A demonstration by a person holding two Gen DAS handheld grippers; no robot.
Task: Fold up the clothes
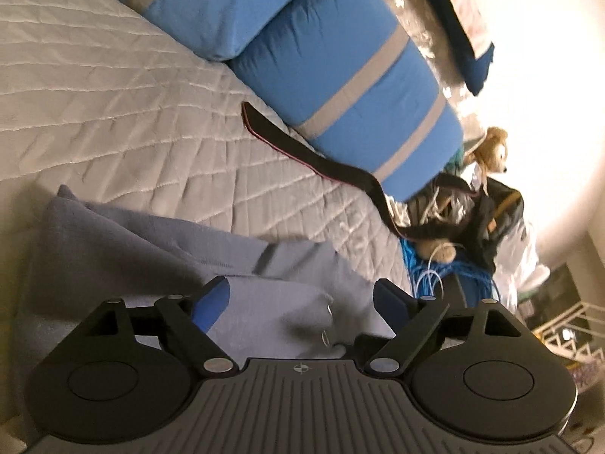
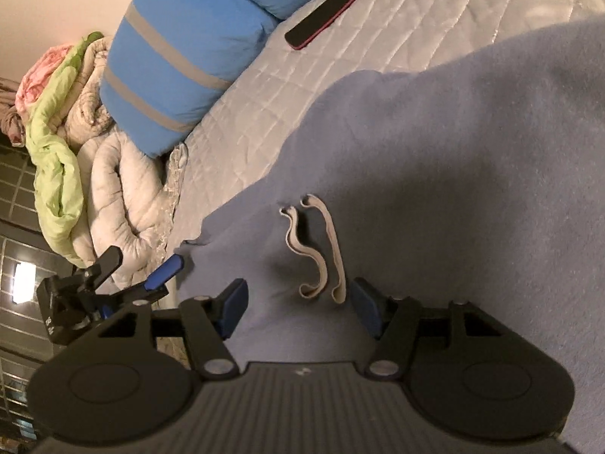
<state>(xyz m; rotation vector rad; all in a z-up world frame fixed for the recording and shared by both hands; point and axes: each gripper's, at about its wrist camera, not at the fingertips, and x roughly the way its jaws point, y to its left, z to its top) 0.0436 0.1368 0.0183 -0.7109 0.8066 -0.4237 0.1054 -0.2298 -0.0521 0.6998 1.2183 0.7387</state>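
Note:
A grey-blue garment (image 1: 159, 242) lies rumpled on the quilted bed cover (image 1: 113, 106). My left gripper (image 1: 302, 302) hovers open just above its folds, nothing between the blue pads (image 1: 211, 302). In the right wrist view the same garment (image 2: 453, 174) spreads wide and flat, with two pale drawstrings (image 2: 321, 249) lying on it. My right gripper (image 2: 298, 306) is open right over the cloth, the drawstring ends close to its right finger. The left gripper (image 2: 147, 276) shows at the garment's left edge in this view.
Blue pillows with grey stripes (image 1: 340, 75) (image 2: 174, 60) lie along the bed's far side. A black strap with a red edge (image 1: 302, 151) (image 2: 332, 3) rests on the quilt. A plush bear and bags (image 1: 487, 151) crowd one side; rolled duvets (image 2: 113, 174) the other.

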